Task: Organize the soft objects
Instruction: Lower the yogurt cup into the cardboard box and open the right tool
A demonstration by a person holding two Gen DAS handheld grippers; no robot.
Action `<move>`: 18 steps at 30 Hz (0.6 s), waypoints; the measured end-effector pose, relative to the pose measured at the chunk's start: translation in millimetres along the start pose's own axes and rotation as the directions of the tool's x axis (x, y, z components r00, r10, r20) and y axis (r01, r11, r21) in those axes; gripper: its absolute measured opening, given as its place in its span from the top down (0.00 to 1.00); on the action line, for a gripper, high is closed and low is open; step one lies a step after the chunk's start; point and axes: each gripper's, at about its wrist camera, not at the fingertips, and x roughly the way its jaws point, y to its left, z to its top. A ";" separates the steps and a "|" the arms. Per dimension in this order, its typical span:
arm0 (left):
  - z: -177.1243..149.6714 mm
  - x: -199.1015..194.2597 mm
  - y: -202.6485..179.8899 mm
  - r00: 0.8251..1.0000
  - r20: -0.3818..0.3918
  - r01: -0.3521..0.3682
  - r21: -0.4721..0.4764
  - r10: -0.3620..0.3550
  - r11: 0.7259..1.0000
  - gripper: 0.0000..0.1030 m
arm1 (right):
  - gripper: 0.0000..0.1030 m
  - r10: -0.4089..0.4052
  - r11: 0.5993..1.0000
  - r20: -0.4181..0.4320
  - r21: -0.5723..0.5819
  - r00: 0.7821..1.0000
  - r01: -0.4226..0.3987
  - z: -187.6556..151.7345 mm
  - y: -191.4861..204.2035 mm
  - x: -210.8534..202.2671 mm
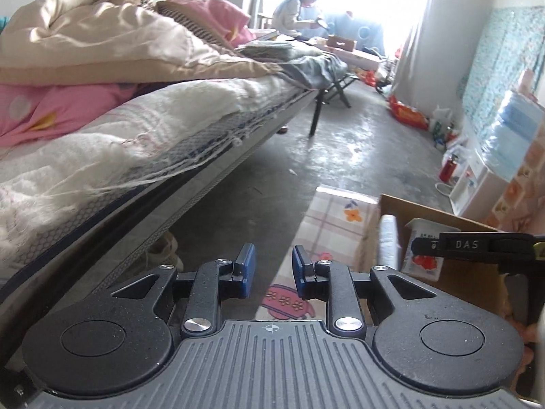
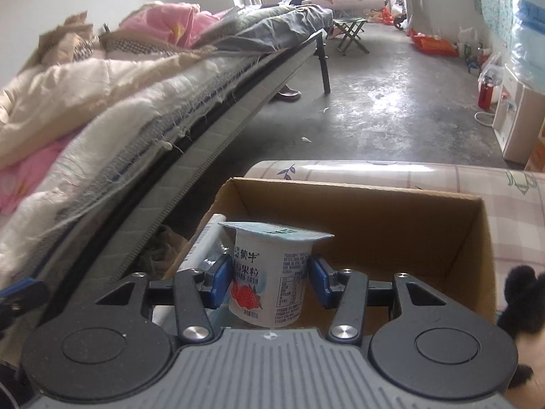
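My right gripper [image 2: 270,277] is shut on a white strawberry yogurt cup [image 2: 270,272], holding it upright over the open cardboard box [image 2: 374,218]. A white tube-like item [image 2: 204,242] lies inside the box at its left wall. In the left wrist view the yogurt cup [image 1: 420,252] and the right gripper's finger [image 1: 477,245] show over the same box [image 1: 442,214] at the right. My left gripper [image 1: 274,271] is open and empty, above the left edge of the checked tablecloth [image 1: 333,218]. A black plush toy [image 2: 521,300] lies at the box's right.
A bed [image 1: 136,129] piled with beige and pink quilts runs along the left. Bare concrete floor [image 1: 357,143] stretches ahead. A water dispenser with a blue bottle [image 1: 511,136] and a red extinguisher [image 1: 448,167] stand on the right. A person [image 1: 296,10] sits far back by the window.
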 end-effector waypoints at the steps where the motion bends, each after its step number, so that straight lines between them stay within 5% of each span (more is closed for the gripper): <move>1: 0.1 1.1 3.7 1.000 -0.002 -0.004 -0.006 0.004 1.000 0.77 | 0.49 -0.011 1.000 -0.004 -0.016 1.000 0.011 -0.3 2.3 5.5; 11: -4.3 3.6 17.4 1.000 -0.019 0.000 -0.020 -0.001 1.000 0.77 | 0.49 -0.060 0.984 0.063 -0.166 0.996 0.070 -4.3 20.5 25.1; 18: -4.4 -2.9 12.1 1.000 -0.008 0.012 -0.011 -0.012 1.000 0.76 | 0.49 -0.018 0.988 0.090 -0.154 0.996 0.032 3.3 19.0 3.3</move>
